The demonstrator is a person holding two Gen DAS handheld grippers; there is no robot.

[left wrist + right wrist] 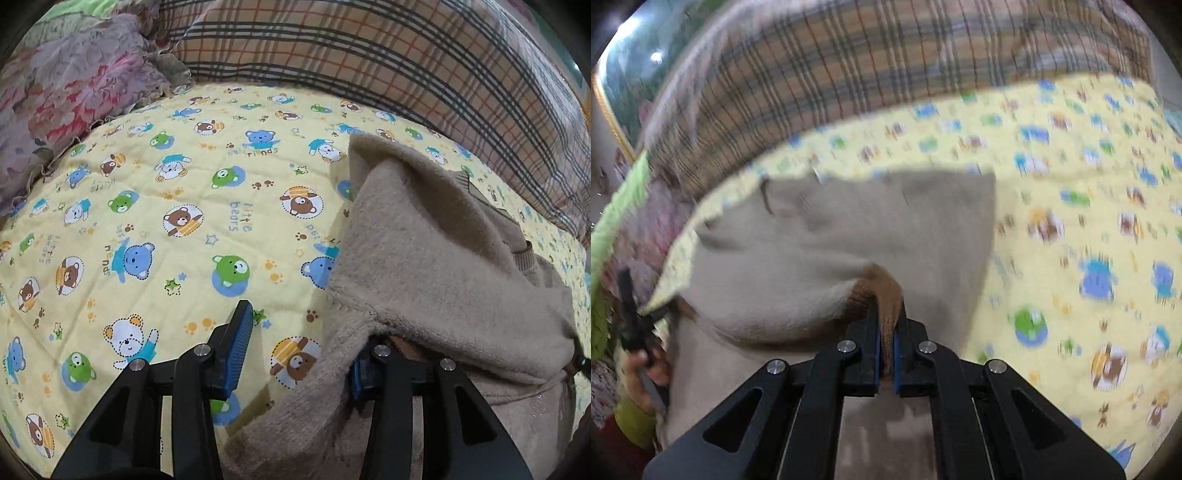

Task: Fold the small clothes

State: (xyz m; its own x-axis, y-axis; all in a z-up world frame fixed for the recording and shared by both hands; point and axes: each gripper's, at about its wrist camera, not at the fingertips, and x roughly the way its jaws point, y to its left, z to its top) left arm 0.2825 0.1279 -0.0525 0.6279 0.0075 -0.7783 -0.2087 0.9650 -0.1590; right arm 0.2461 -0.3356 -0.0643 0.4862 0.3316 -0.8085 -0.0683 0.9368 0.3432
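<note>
A small beige fleecy garment [436,240] with brown ribbed trim lies on the yellow bear-print quilt [177,206]. My left gripper [303,347] is open; its left finger [236,339] stands free over the quilt, while its right finger is under a draped fold of the garment. In the right wrist view the garment [827,236] hangs in front. My right gripper [886,325] is shut on its brown ribbed edge [882,291]. The right wrist view is motion-blurred.
A plaid blanket [388,59] runs along the far side of the quilt, and it also shows in the right wrist view [820,74]. A floral ruffled cushion [74,92] lies at far left. The other gripper and a hand [639,332] show at the left edge.
</note>
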